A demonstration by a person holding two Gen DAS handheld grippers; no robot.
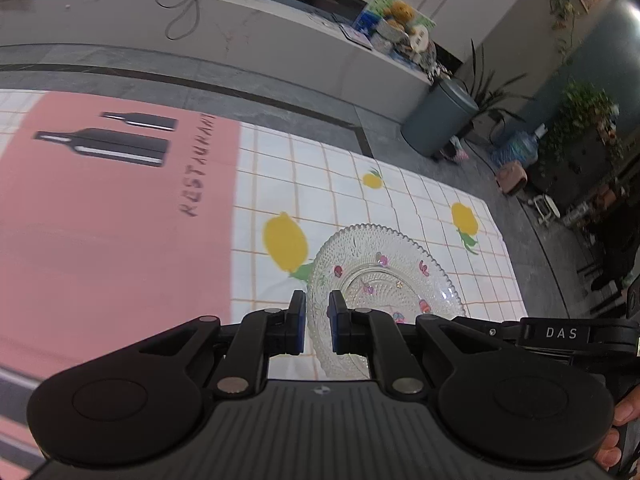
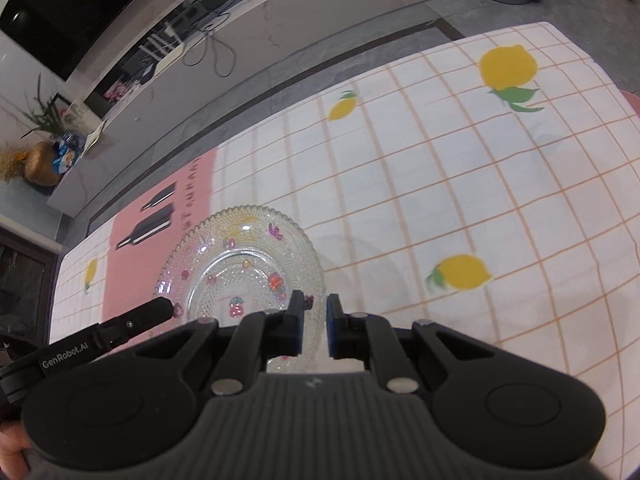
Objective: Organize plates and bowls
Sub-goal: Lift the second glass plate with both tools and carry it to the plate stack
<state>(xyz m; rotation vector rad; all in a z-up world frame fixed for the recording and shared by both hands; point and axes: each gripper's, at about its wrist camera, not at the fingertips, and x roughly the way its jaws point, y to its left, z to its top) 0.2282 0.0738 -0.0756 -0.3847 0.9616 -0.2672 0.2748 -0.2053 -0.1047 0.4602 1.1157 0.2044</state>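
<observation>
Clear pressed glass, beaded and dotted with small painted fruits, the plate (image 1: 384,280) lay on the lemon-print tablecloth (image 1: 400,200), just beside its pink panel (image 1: 120,220). Both grippers flanked it. The left gripper (image 1: 317,322) had the plate's near-left rim running between its blue pads (image 1: 298,320), jaws narrowly parted; whether they pinched the glass could not be told. The right gripper (image 2: 316,326) straddled the opposite rim likewise, its grip equally uncertain. Neither seemed nearer.

A grey floor (image 1: 304,104) meets a long pale counter (image 1: 248,36) (cables trailing), beside a grey bin (image 1: 438,120).
</observation>
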